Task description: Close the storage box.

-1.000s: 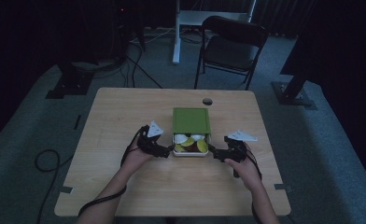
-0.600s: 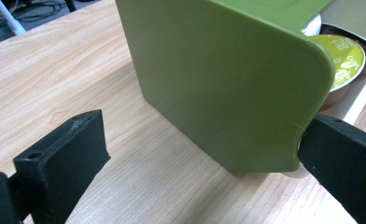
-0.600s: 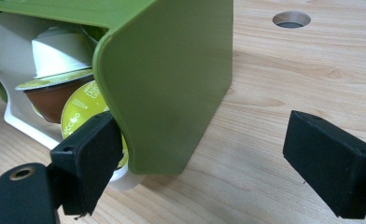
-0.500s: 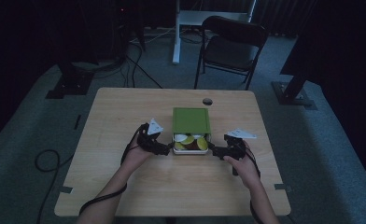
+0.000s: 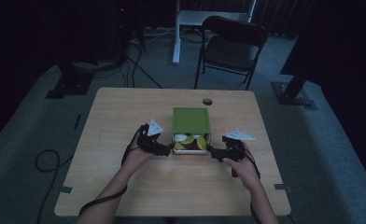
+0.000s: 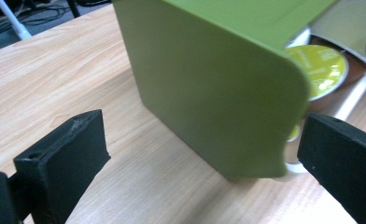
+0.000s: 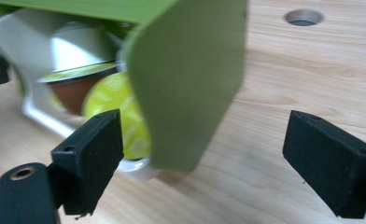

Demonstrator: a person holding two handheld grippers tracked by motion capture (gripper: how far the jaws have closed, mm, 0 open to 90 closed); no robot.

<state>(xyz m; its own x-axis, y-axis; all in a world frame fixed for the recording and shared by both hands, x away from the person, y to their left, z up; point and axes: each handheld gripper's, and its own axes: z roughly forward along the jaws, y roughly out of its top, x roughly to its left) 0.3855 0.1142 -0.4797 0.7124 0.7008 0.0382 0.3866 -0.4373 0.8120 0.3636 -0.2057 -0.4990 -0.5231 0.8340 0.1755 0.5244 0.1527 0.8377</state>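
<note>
Green box (image 5: 191, 120), white inner tray (image 5: 189, 151) of yellow-lidded capsules (image 7: 118, 116) slid out.

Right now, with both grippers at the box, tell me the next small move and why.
Probably close both grippers on the green sleeve. The left gripper and right gripper stand open, each with the sleeve's near corner between its jaws, gripping nothing. The white tray of capsules sticks out toward the person, so the box wants steadying first.

A green box (image 5: 191, 120) with a flat top sits just past the desk's (image 5: 125, 112) centre, toward 12 o'clock. Its white drawer (image 5: 189, 150) juts out toward 6 o'clock, holding yellow-lidded capsules (image 5: 189, 139).
</note>
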